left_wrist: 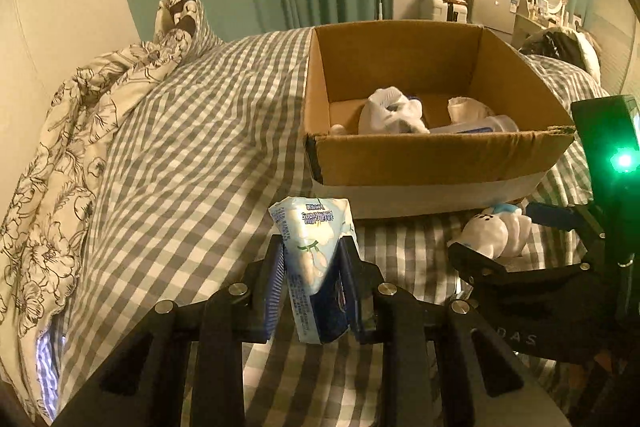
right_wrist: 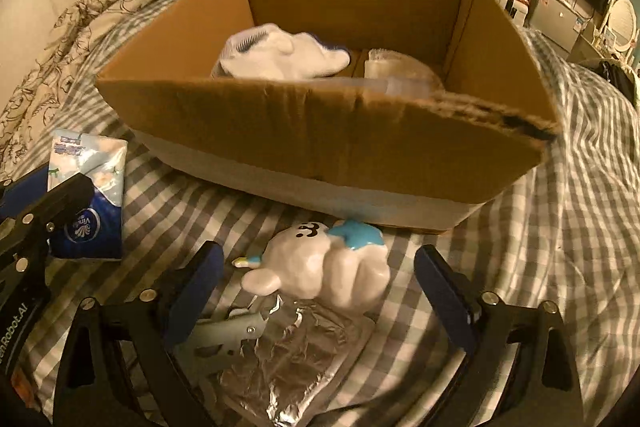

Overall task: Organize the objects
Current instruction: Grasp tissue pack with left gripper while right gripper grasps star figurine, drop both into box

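Gripping the blue-and-white plastic tissue pack [left_wrist: 310, 269], left gripper [left_wrist: 314, 291] has jaws clamped on its sides, raised over the grey checked bed [left_wrist: 192, 155] just short of the open brown cardboard box [left_wrist: 436, 163], probably next to go in. Box holds white socks [left_wrist: 394, 111], a clear bottle [left_wrist: 476, 126] and a pale bundle.

Right view: right gripper [right_wrist: 316, 291] jaws wide apart, holding nothing, straddling the white glossy cartoon figurine with blue star [right_wrist: 320, 267] lying on the bed by a crumpled foil sheet [right_wrist: 296, 359], lined up to grab.
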Action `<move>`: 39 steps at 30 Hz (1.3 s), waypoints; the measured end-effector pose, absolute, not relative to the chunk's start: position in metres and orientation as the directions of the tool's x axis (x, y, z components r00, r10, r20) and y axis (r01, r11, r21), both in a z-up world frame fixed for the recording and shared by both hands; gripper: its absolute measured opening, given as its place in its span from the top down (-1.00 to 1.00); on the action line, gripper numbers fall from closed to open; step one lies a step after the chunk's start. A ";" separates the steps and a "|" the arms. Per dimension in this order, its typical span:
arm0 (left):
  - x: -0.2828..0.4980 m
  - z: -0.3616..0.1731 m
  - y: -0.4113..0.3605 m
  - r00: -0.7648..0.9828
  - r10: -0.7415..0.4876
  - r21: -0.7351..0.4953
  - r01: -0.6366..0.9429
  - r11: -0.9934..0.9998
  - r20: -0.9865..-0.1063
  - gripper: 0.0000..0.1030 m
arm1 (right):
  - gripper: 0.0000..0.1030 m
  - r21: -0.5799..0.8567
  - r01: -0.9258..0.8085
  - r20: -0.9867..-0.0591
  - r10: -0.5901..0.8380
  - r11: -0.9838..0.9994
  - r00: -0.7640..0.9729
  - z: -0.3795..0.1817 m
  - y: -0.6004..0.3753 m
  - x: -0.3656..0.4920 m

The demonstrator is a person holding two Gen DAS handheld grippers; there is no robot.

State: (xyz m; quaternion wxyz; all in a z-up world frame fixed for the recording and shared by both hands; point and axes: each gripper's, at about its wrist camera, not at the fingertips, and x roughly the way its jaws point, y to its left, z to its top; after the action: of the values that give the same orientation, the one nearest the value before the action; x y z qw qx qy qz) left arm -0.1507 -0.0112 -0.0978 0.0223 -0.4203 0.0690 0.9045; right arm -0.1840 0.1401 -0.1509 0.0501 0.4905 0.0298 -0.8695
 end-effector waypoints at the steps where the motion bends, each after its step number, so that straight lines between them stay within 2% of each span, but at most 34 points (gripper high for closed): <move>1: -0.150 -0.099 -0.011 -0.643 -0.015 0.103 -0.099 -0.990 -0.766 0.47 | -0.76 -0.002 0.119 -0.860 -0.059 -0.993 -0.507 -0.153 0.140 -0.185; 5: -0.150 -0.101 -0.011 -0.640 -0.013 0.100 -0.100 -0.990 -0.769 0.47 | -0.54 0.019 0.139 -0.869 -0.085 -0.990 -0.488 -0.159 0.138 -0.187; 13: -0.147 -0.100 -0.009 -0.642 -0.016 0.103 -0.100 -0.990 -0.767 0.47 | -0.49 0.028 0.152 -0.858 -0.102 -0.988 -0.504 -0.153 0.143 -0.175; 14: -0.145 -0.099 -0.008 -0.643 -0.014 0.103 -0.100 -0.990 -0.766 0.47 | -0.18 0.029 0.155 -0.854 -0.105 -0.988 -0.509 -0.150 0.144 -0.171; 15: -0.144 -0.097 -0.007 -0.645 -0.015 0.104 -0.100 -0.989 -0.764 0.47 | -0.16 0.021 0.157 -0.849 -0.101 -0.987 -0.519 -0.147 0.144 -0.166; 25: -0.123 -0.066 0.009 -0.691 -0.015 0.139 -0.124 -0.983 -0.723 0.47 | -0.15 0.029 0.181 -0.817 -0.128 -0.983 -0.563 -0.115 0.156 -0.129; 29: -0.121 -0.047 0.015 -0.720 -0.011 0.151 -0.131 -0.980 -0.694 0.47 | -0.15 0.053 0.204 -0.765 -0.171 -0.978 -0.621 -0.081 0.156 -0.111; 39: -0.152 0.005 0.039 -0.801 0.014 0.186 -0.156 -0.970 -0.599 0.47 | -0.15 0.003 0.228 -0.629 -0.179 -0.974 -0.756 0.002 0.165 -0.121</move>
State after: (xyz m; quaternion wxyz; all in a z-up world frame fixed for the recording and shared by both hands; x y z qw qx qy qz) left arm -0.1520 0.0389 0.0054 0.0451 -0.3126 0.1138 0.9420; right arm -0.1208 0.1647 0.0020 0.1085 0.3319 0.0369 -0.9363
